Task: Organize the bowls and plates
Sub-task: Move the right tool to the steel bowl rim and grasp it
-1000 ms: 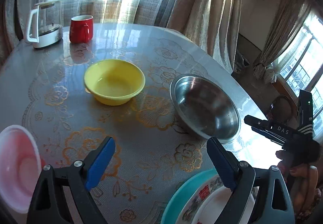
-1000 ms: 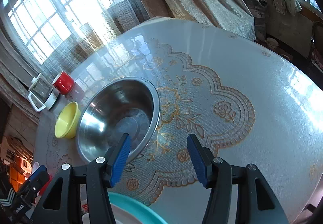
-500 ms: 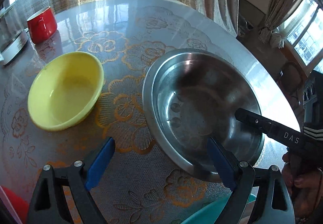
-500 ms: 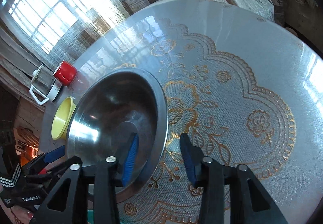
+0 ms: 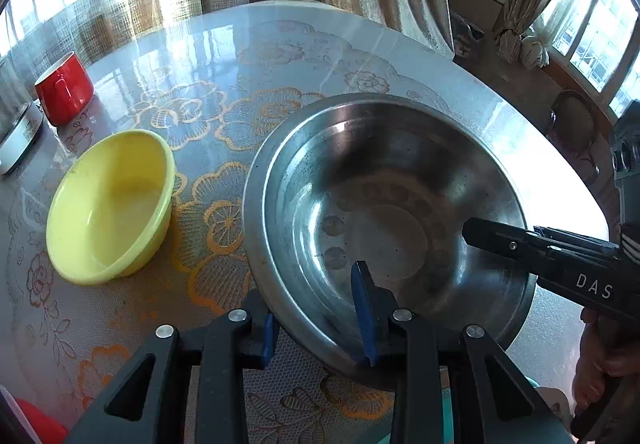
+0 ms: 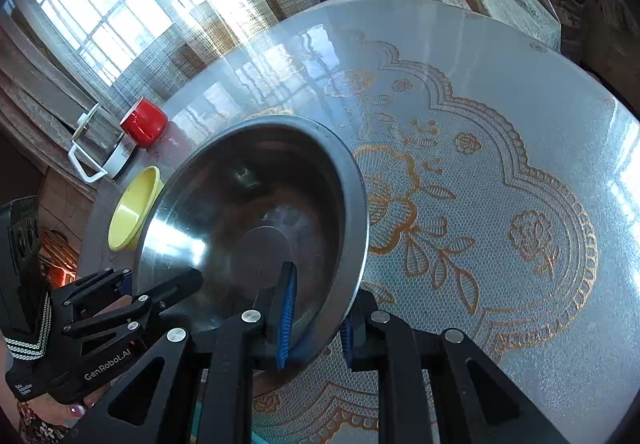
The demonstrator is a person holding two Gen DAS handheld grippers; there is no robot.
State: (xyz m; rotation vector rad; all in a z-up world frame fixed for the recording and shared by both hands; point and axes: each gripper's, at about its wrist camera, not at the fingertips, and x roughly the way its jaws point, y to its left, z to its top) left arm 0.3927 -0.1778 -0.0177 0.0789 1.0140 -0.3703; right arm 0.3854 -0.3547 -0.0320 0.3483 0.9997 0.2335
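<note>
Both grippers are closed on the rim of the steel bowl (image 5: 384, 228): the left gripper (image 5: 316, 328) pinches its near-left rim with one blue pad inside and one outside, and the right gripper (image 6: 316, 320) pinches the opposite rim likewise. The bowl is seen near the desk's (image 6: 500, 124) near edge. Just beside it a yellow bowl (image 5: 108, 204) is seen, with a red mug (image 5: 64, 90) and a glass kettle (image 6: 100, 148) towards the far-left edge.
</note>
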